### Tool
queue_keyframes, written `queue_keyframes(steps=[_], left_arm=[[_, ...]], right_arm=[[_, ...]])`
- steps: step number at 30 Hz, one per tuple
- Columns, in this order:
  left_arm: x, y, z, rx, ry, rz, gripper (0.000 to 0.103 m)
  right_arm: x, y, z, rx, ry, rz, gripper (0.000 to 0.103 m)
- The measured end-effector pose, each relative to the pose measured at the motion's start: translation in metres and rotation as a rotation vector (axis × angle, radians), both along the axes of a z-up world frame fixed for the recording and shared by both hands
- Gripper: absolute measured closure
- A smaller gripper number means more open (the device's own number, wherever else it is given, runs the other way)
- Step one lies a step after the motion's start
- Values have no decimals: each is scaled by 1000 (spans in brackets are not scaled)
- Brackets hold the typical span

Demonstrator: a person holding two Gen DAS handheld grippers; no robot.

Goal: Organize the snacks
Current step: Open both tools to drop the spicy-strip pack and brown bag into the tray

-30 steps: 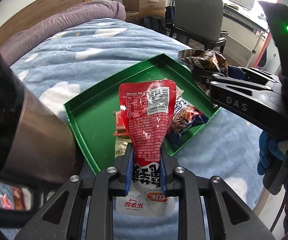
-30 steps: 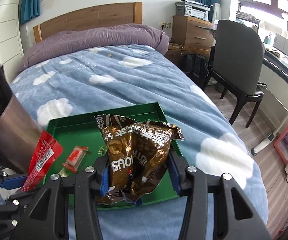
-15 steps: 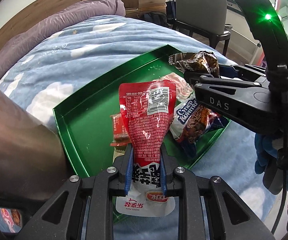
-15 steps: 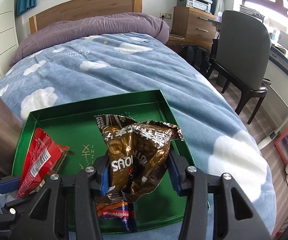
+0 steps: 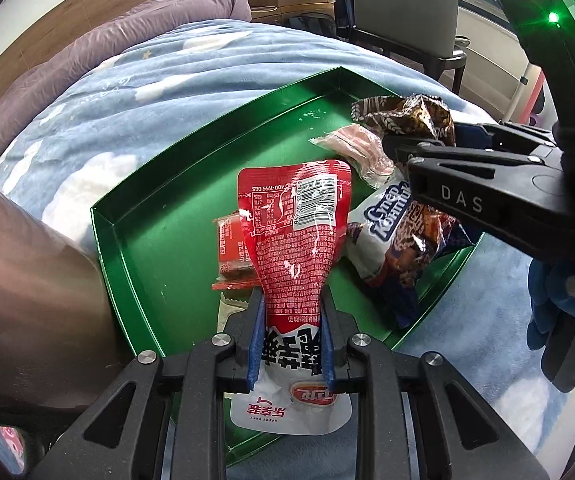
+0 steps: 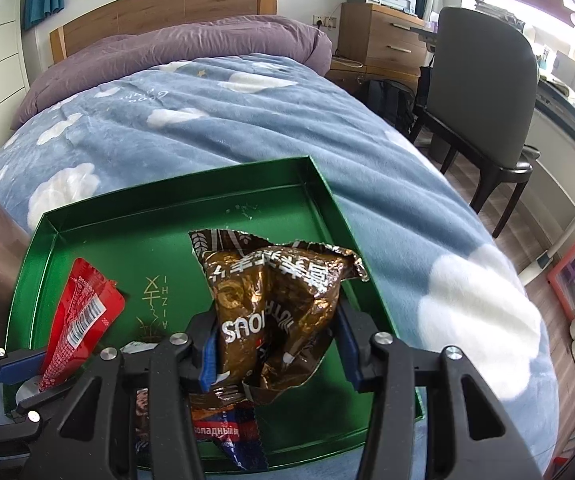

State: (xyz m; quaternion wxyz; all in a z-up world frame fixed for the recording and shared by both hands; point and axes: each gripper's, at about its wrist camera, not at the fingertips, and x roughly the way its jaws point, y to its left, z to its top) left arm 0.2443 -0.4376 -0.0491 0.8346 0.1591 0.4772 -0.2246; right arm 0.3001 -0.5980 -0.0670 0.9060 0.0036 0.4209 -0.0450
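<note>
Snacks are sitting in the green tray (image 5: pixel 135 248) on the bed (image 5: pixel 159 72) in the left wrist view, where the left hand-held gripper (image 5: pixel 292 340) is pinching the red pouch (image 5: pixel 295 232) above them, beside a blue-and-white packet (image 5: pixel 391 248).

Right wrist view: the right hand-held gripper (image 6: pixel 279 344) is clamping the brown foil bag (image 6: pixel 275 304) over the tray's near right part.

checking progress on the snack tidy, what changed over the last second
Both grippers came forward and lower over the green tray, which fills more of each view now. The left gripper carried the red snack pouch over the tray; the right gripper brought the brown foil bag above the packets lying there. Nothing was released: both grips are unchanged, and the packets in the tray have not moved.
</note>
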Motion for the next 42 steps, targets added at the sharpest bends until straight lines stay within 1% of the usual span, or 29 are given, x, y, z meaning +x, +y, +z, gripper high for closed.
queue_keyframes(steps=[6,8,10,14,17,18,22,25,27,34,42], left_arm=[[2,1,-3,8,4,10,81],[2,1,-5,14,6,14,80],[2,2,-6,18,8,18,79],[2,2,-8,21,12,18,78],[1,1,-9,30,7,14,75],[0,0,-9,33,5,13,73],[-2,-1,-8,40,-7,11,71],[-3,-2,-7,42,-13,10,69],[-4,-2,-5,42,-20,12,67],[-3,1,3,33,-35,25,62],[-6,5,16,24,-57,29,60]], right_arm=[[0,9,-4,5,14,24,61],[-1,9,-5,4,17,21,60],[-2,7,-6,0,24,13,57],[-4,4,-7,-3,26,2,56],[-5,3,-7,0,30,0,56],[-4,3,-7,1,32,-1,56],[-5,1,-8,7,41,-5,54],[-5,0,-9,8,45,-5,46],[-5,1,-7,4,43,-5,35],[-6,5,4,-1,25,6,32],[-16,8,20,-9,8,4,30]])
